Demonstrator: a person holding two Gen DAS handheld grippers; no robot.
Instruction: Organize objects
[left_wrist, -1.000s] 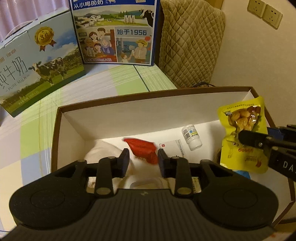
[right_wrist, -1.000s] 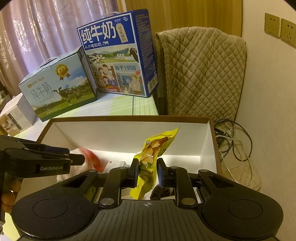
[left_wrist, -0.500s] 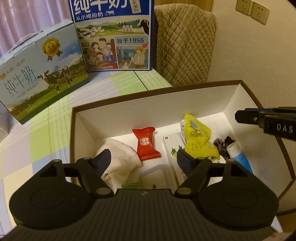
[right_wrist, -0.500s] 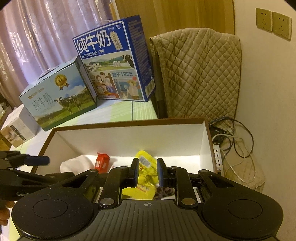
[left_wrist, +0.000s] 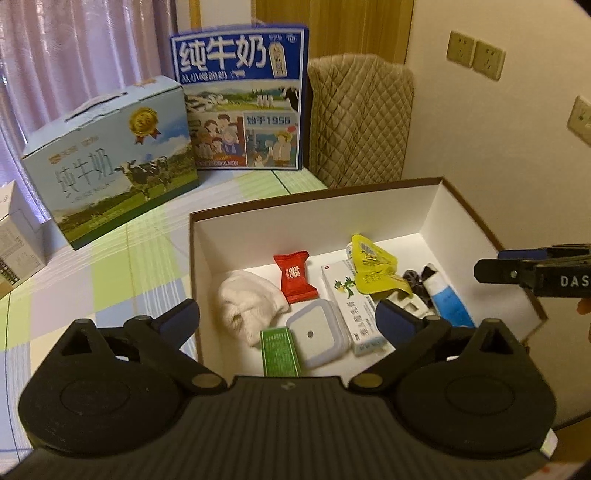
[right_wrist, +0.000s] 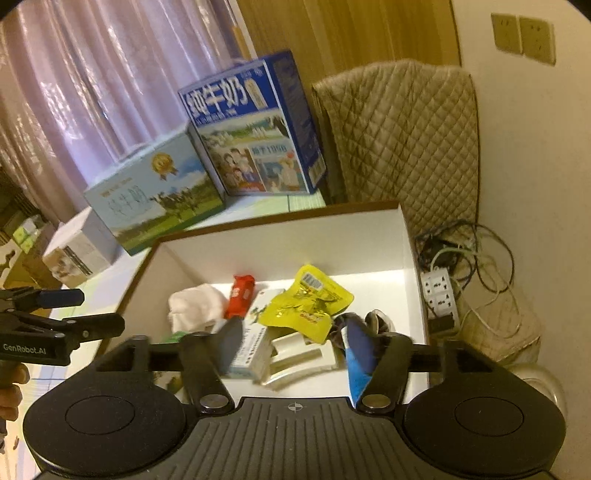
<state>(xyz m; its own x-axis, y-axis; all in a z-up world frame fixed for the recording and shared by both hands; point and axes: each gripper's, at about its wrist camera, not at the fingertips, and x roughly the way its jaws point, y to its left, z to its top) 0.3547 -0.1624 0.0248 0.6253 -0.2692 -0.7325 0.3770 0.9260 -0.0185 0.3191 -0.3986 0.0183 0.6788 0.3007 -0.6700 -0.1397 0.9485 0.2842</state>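
Observation:
A brown-rimmed white box lies on the checked tablecloth. Inside it are a yellow snack bag, a red candy packet, a white cloth, a white medicine box, a square white container, a green packet and a blue tube. My left gripper hangs open over the box's near-left edge, holding nothing. My right gripper is open above the box's right side, also with nothing in it.
Two milk cartons stand behind the box, with a small white box at far left. A quilted chair cover sits behind on the right. A power strip with tangled cables lies on the floor beside the box.
The red packet left my left gripper and the yellow bag left my right gripper; both now lie in the box. Both grippers opened and drew back and upward.

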